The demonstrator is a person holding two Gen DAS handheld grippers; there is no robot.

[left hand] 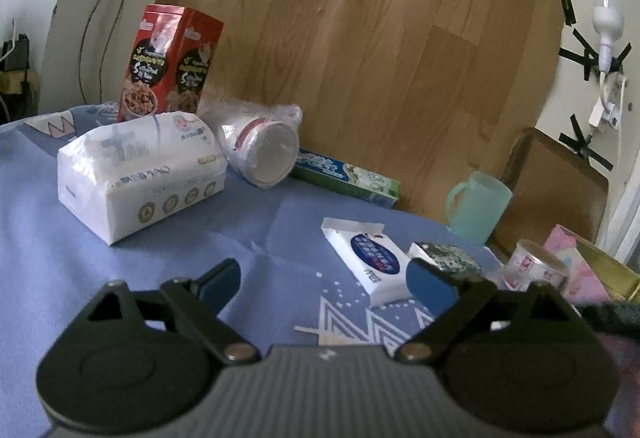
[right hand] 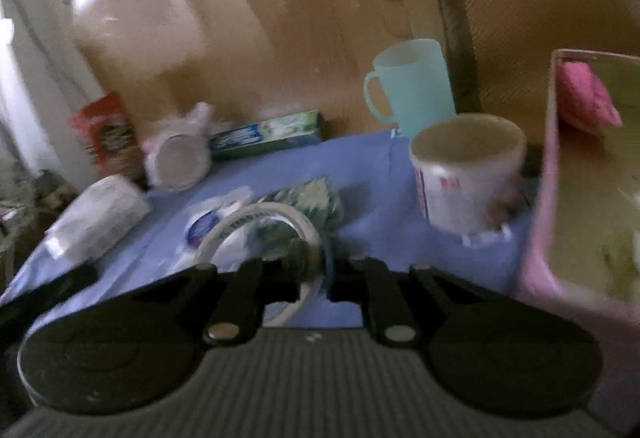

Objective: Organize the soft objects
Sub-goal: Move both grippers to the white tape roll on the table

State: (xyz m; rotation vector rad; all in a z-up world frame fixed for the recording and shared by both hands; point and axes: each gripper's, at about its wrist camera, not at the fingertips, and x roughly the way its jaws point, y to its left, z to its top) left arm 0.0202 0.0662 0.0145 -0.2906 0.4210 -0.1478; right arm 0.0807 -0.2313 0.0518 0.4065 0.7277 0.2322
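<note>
We list: right gripper [right hand: 316, 274] fingers pinching clear tape ring [right hand: 260, 234]; pink bin [right hand: 540, 230] lies rightward; left gripper [left hand: 324, 280] fingers spread.

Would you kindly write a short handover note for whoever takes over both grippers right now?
Left gripper: open, empty, above the blue cloth.
Right gripper: shut on a tape roll, beside the pink box.
Done: a pink soft item lies in the box.
Left: tissue pack, wipes packet and patterned packet lie on the cloth.
</note>
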